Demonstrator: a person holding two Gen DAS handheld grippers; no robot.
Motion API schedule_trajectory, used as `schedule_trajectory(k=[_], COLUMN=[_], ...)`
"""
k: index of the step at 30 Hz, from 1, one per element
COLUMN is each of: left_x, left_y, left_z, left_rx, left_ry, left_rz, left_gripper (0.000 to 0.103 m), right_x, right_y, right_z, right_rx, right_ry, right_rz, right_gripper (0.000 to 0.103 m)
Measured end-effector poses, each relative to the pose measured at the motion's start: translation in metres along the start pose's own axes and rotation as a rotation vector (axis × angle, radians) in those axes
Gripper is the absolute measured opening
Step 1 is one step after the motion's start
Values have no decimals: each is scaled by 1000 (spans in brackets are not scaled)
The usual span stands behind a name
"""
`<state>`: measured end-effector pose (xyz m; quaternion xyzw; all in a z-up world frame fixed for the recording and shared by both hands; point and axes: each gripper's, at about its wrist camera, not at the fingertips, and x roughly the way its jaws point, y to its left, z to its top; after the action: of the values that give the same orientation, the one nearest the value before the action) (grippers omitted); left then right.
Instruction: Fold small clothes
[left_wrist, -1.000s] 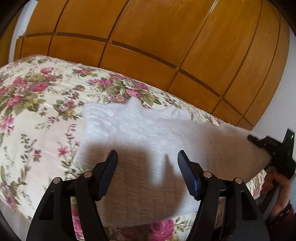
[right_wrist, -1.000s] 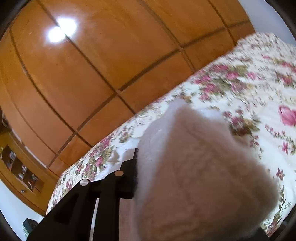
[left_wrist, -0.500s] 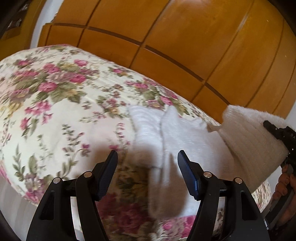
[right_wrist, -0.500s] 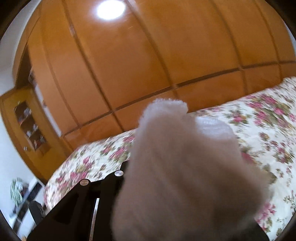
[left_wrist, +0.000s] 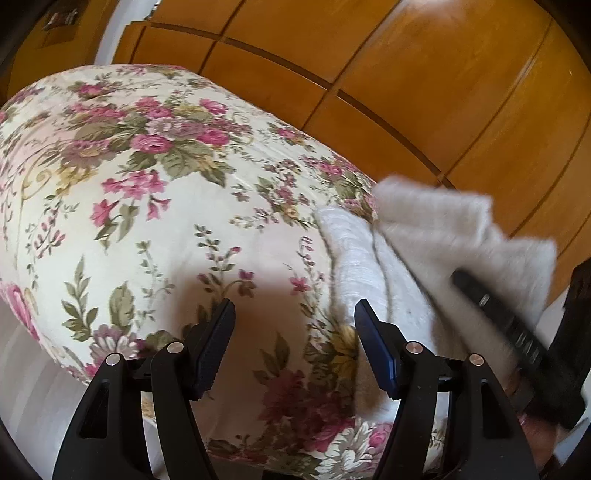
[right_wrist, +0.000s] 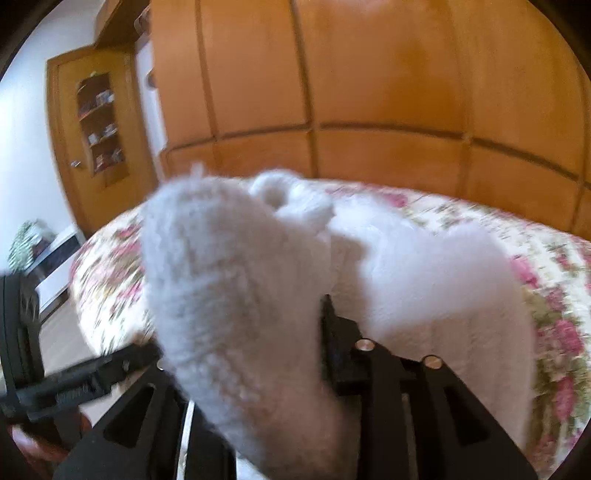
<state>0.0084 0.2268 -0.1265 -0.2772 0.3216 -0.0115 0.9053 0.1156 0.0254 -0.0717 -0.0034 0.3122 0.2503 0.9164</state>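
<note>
A white fluffy knit garment (left_wrist: 369, 258) lies on the right part of a floral bedspread (left_wrist: 147, 184). One end of it is folded up and over, and my right gripper (right_wrist: 243, 314) carries that end. The cloth (right_wrist: 229, 288) fills the gap between the jaws and hides the left finger; the right finger (right_wrist: 334, 339) shows. These jaws are opening, with the cloth still bunched between them. In the left wrist view the right gripper (left_wrist: 498, 317) comes in from the right under the raised fold. My left gripper (left_wrist: 294, 306) stands open over bare bedspread, just left of the garment, with nothing between its fingers.
A wooden wardrobe wall (left_wrist: 406, 92) stands close behind the bed. A wooden door with shelves (right_wrist: 99, 125) is at the far left of the right wrist view. The bed's near edge (left_wrist: 258, 454) drops off below my left gripper. The left gripper shows as a blurred dark shape (right_wrist: 74, 384).
The right gripper has swung the garment's end up and leftward over the rest of it while rolling. The left gripper has slid left off the garment onto bare bedspread.
</note>
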Motion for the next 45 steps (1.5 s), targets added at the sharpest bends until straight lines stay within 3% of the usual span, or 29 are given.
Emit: schedule_trajectory(k=[2,5,8,11,13,16,19,22,25,27,30,34,37,40,43,45], left_x=[0,-1,-4,-5,-5,-4,10,34,60,73,71,43,35,39,35,26], left_y=[2,0,-6,-17,-28,-47,-68,-84,-93,-91,-82,-63,-41,-26,-31,-35], left_z=[1,3,6,12,17,26,36,45,49,46,44,41,31,19,15,14], left_rx=[-12,-19,-19,-27,-40,-54,-53,-53,-52,-62,-79,-24,-26,-48,21,28], left_ry=[0,-2,-4,17,40,71,160,257,329,347,336,268,253,246,186,160], left_rz=[-1,-14,-59,-163,-248,-374,-419,-407,-369,-330,-320,-315,-269,-246,-213,-183], left_gripper=[66,66,66,66,66,75,76,76,54,23,15,14,13,13,18,30], right_x=[10,2,-15,-44,-64,-93,-105,-95,-75,-60,-36,-25,-14,-1,2,-2], right_y=[7,18,18,8,-3,-33,-77,-126,-165,-178,-172,-133,-104,-92,-85,-78], right_z=[-10,-16,-12,-11,-7,-3,0,5,9,9,4,-3,-11,-23,-27,-28], right_rx=[-15,-73,-79,-29,-3,63,194,340,444,449,420,288,185,160,132,80], right_ry=[39,14,-16,-85,-137,-207,-217,-143,-58,-20,47,93,142,134,108,82], right_rz=[48,95,145,163,136,42,-115,-248,-309,-328,-308,-253,-251,-272,-308,-347], right_gripper=[54,74,87,97,99,100,101,101,101,101,100,100,100,100,100,100])
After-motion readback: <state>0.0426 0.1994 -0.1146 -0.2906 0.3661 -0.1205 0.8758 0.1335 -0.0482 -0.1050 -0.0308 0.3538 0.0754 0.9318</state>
